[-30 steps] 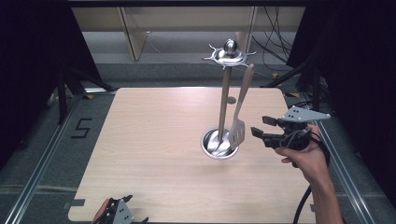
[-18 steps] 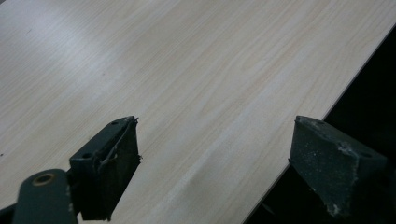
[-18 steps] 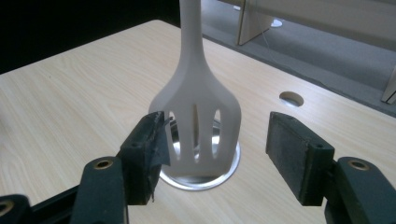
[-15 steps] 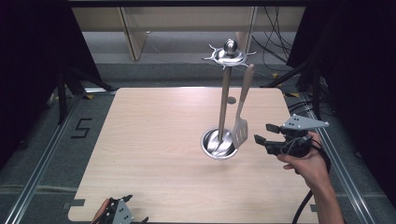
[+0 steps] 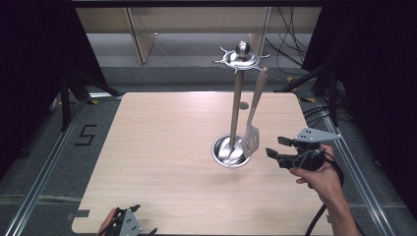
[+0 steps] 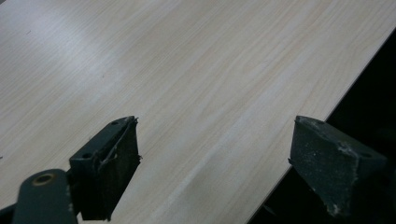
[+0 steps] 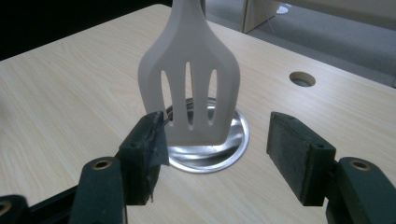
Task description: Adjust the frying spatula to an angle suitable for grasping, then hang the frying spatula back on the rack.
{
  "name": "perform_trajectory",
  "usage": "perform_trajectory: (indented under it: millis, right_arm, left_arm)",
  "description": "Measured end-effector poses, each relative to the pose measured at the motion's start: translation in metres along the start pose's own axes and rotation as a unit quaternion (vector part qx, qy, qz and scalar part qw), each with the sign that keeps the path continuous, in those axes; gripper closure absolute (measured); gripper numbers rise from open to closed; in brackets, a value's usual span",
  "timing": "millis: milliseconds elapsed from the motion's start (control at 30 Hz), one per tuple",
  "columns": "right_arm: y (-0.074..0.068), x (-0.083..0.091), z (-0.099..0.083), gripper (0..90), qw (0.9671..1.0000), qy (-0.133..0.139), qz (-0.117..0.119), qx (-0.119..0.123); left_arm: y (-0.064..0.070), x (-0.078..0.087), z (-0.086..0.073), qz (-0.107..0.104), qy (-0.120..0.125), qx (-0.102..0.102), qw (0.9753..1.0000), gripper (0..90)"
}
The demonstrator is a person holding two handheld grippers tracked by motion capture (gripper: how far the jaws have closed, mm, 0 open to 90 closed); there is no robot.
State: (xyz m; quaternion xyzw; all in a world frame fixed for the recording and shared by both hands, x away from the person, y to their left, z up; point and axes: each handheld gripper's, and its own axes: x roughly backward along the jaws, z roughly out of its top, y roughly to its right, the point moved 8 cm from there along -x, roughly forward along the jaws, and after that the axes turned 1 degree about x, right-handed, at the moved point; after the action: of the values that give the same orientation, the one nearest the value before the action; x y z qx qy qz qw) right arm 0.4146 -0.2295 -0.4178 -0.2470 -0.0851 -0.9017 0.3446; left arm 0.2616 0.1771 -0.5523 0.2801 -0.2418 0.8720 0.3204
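A steel utensil stand [image 5: 237, 101] rises from a round base [image 5: 222, 153] on the wooden table [image 5: 162, 147], with a hook crown [image 5: 240, 58] on top. A pale slotted spatula [image 5: 253, 123] hangs from the crown, blade down over the base. In the right gripper view the spatula blade [image 7: 191, 88] hangs just beyond my open jaws, above the base [image 7: 233, 144]. My right gripper [image 5: 274, 147] stands open just right of the blade, apart from it. My left gripper [image 5: 135, 223] sits open at the table's near left edge; the left gripper view has bare tabletop [image 6: 187, 84] between its jaws.
A round cable hole [image 7: 302, 79] is cut in the table behind the stand. The table's edge [image 6: 327, 116] runs under my left gripper's right jaw. Metal rails [image 5: 44, 172] flank the table, a "5" [image 5: 86, 135] is marked on the floor, and cables [image 5: 290, 34] lie at the back.
My right gripper has dropped lower and drawn back toward the person, still open, and now stands beside the spatula blade. The left gripper has stayed put.
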Motion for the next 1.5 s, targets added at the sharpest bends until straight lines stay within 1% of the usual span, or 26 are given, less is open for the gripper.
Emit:
perform_trajectory:
  millis: [100, 133, 233, 267, 333, 367, 400, 467, 500, 533, 600, 633, 700, 767, 800, 833, 867, 900, 933, 1033, 1100, 1133, 1367, 1400, 1433, 1500]
  right_arm:
    - [0.000, 0.000, -0.005, 38.1, 1.0000, -0.004, 0.000, 0.000]
    - [0.001, 0.000, -0.006, 38.0, 1.0000, -0.005, 0.002, 0.005]
    - [0.002, 0.000, -0.013, 37.9, 1.0000, -0.009, 0.002, -0.003]
    - [0.002, 0.000, -0.019, 37.8, 0.9998, -0.015, 0.003, -0.009]
    - [0.003, 0.000, -0.020, 37.8, 0.9998, -0.017, 0.004, -0.010]
    - [0.003, -0.001, -0.023, 37.8, 0.9997, -0.020, 0.003, -0.010]
    - [0.003, -0.002, -0.029, 37.7, 0.9996, -0.027, 0.003, -0.009]
    - [0.003, -0.003, -0.032, 37.6, 0.9994, -0.033, 0.004, -0.013]
    - [0.003, -0.004, -0.032, 37.6, 0.9996, -0.028, 0.001, -0.008]
    - [0.003, -0.004, -0.035, 37.6, 0.9993, -0.035, 0.002, -0.009]
    - [0.004, -0.005, -0.036, 37.6, 0.9995, -0.031, 0.000, -0.001]
    - [0.001, -0.005, -0.038, 37.5, 0.9992, -0.036, 0.006, -0.014]
    - [0.002, -0.005, -0.038, 37.5, 0.9993, -0.035, 0.007, -0.010]
    - [0.001, -0.005, -0.041, 37.5, 0.9989, -0.042, 0.010, -0.018]
    - [0.004, -0.006, -0.043, 37.4, 0.9992, -0.040, 0.007, -0.001]
    - [0.004, -0.006, -0.043, 37.4, 0.9992, -0.040, 0.007, -0.001]
    - [0.001, -0.007, -0.044, 37.4, 0.9990, -0.040, 0.008, -0.017]
    - [0.002, -0.006, -0.045, 37.4, 0.9990, -0.043, 0.008, -0.012]
    - [0.001, -0.006, -0.047, 37.4, 0.9989, -0.042, 0.008, -0.020]
    - [0.000, -0.006, -0.049, 37.3, 0.9991, -0.041, 0.008, -0.012]
    - [-0.002, -0.005, -0.052, 37.3, 0.9986, -0.049, 0.013, -0.017]
    - [-0.003, -0.005, -0.053, 37.3, 0.9986, -0.047, 0.015, -0.021]
    - [-0.004, -0.004, -0.061, 37.2, 0.9982, -0.051, 0.016, -0.029]
    - [-0.003, -0.004, -0.062, 37.1, 0.9983, -0.054, 0.016, -0.015]
    - [-0.006, -0.005, -0.063, 37.1, 0.9980, -0.053, 0.017, -0.029]
    - [-0.005, -0.005, -0.064, 37.1, 0.9982, -0.052, 0.019, -0.022]
  left_arm:
    - [-0.002, 0.001, -0.001, -0.001, -0.009, -0.012, 0.9999, 15.0]
    - [-0.001, 0.002, -0.001, -0.004, -0.009, -0.011, 0.9999, 15.0]
    - [-0.001, 0.002, -0.001, -0.005, -0.008, -0.009, 0.9999, 15.0]
    - [0.000, 0.000, 0.000, -0.002, 0.003, 0.003, 1.0000, 15.0]
    - [0.000, 0.000, 0.000, -0.004, 0.002, 0.002, 1.0000, 15.0]
    - [0.001, 0.001, -0.001, -0.009, 0.000, -0.002, 1.0000, 15.0]
    - [0.000, 0.003, -0.002, -0.009, -0.008, -0.014, 0.9998, 15.0]
    - [0.000, 0.004, -0.002, -0.007, -0.009, -0.015, 0.9998, 15.0]
    - [-0.001, 0.004, -0.002, -0.006, -0.007, -0.016, 0.9998, 15.0]
    - [0.000, 0.004, -0.002, -0.009, -0.008, -0.010, 0.9999, 15.0]
    - [-0.001, 0.005, -0.003, -0.005, -0.011, -0.015, 0.9998, 15.0]
    - [0.001, 0.003, -0.002, -0.004, -0.001, 0.001, 1.0000, 15.0]
    - [0.001, 0.002, -0.002, -0.001, 0.003, 0.007, 1.0000, 15.0]
    - [0.000, 0.002, -0.002, -0.001, 0.000, 0.003, 1.0000, 15.0]
    - [0.000, 0.003, -0.001, 0.003, 0.004, 0.002, 1.0000, 15.0]
    - [0.000, 0.003, -0.001, 0.003, 0.004, 0.002, 1.0000, 15.0]
    - [0.000, 0.003, -0.001, 0.002, 0.003, 0.002, 1.0000, 15.0]
    - [-0.001, 0.005, -0.003, -0.001, -0.006, -0.011, 0.9999, 15.0]
    - [0.001, 0.004, -0.003, -0.005, -0.004, -0.007, 1.0000, 15.0]
    - [0.001, 0.005, -0.003, -0.005, -0.003, -0.007, 1.0000, 15.0]
    - [0.001, 0.005, -0.003, -0.005, -0.002, -0.006, 1.0000, 15.0]
    - [-0.001, 0.004, -0.003, 0.002, -0.002, -0.008, 1.0000, 15.0]
    - [0.000, 0.004, -0.003, 0.001, -0.004, -0.006, 1.0000, 15.0]
    - [0.001, 0.005, -0.003, -0.005, -0.001, -0.005, 1.0000, 15.0]
    - [0.001, 0.004, -0.003, -0.001, 0.000, -0.003, 1.0000, 15.0]
    - [0.001, 0.004, -0.003, -0.001, 0.000, -0.003, 1.0000, 15.0]
